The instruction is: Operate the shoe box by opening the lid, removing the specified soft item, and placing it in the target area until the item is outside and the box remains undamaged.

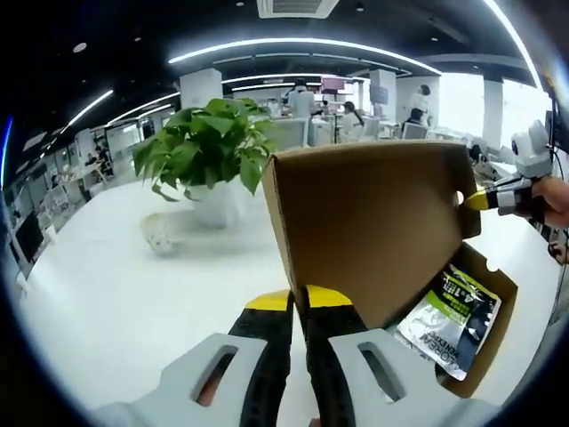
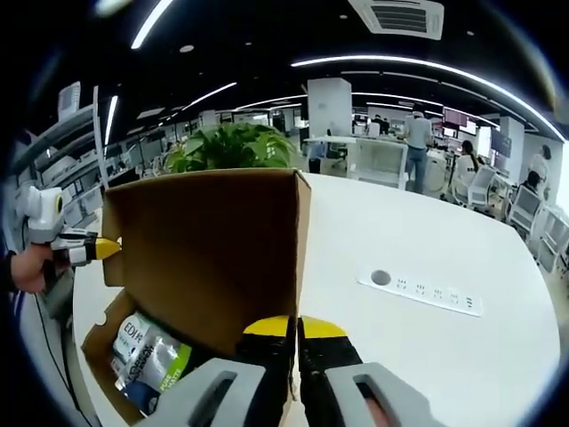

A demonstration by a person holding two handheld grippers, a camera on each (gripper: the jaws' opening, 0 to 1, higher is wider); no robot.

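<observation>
brown corrugated-cardboard shoe box (image 1: 373, 231), lid up: matt, dry, papery, raw cut edges showing. inside, at 5 o'clock in the left gripper view, a glossy plastic foil pouch (image 1: 452, 322), silver and green, creased, catching light; same pouch (image 2: 151, 360) at 7 o'clock in the right gripper view. white table top (image 1: 133, 294): smooth, satin sheen, reflects ceiling lights. left gripper (image 1: 298, 302) and right gripper (image 2: 296, 331): grey moulded plastic bodies, matt black jaws with yellow tips. white plant pot (image 1: 216, 203) at 11 o'clock: smooth, glazed look. white plastic power strip (image 2: 427, 292) set in the table.
</observation>
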